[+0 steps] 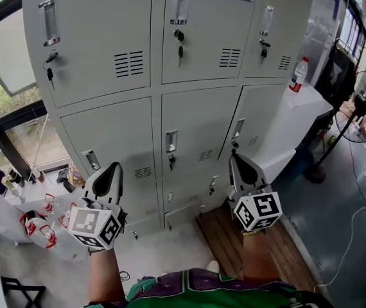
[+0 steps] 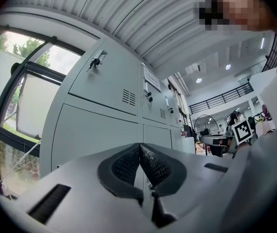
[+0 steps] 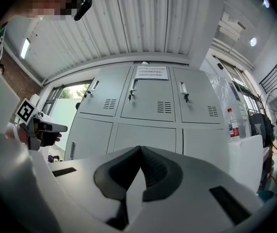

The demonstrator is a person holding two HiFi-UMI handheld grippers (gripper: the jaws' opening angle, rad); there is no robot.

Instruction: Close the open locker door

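A bank of grey lockers (image 1: 196,120) fills the head view, and every door I can see lies flush with its frame. Keys hang from several locks. My left gripper (image 1: 114,167) points at the lower left doors and my right gripper (image 1: 233,158) at the lower right ones; both stand a little off the doors. In the left gripper view the left gripper (image 2: 139,145) has its pads pressed together with nothing between them. The right gripper (image 3: 140,148) is likewise shut and empty, facing the lockers (image 3: 148,101).
A white cabinet (image 1: 298,117) with a plastic bottle (image 1: 296,76) on top stands against the lockers' right side. A pedestal fan (image 1: 363,101) is further right. A wooden pallet (image 1: 234,236) lies below the lockers. Small red-and-white items (image 1: 42,226) sit on a low white table at the left.
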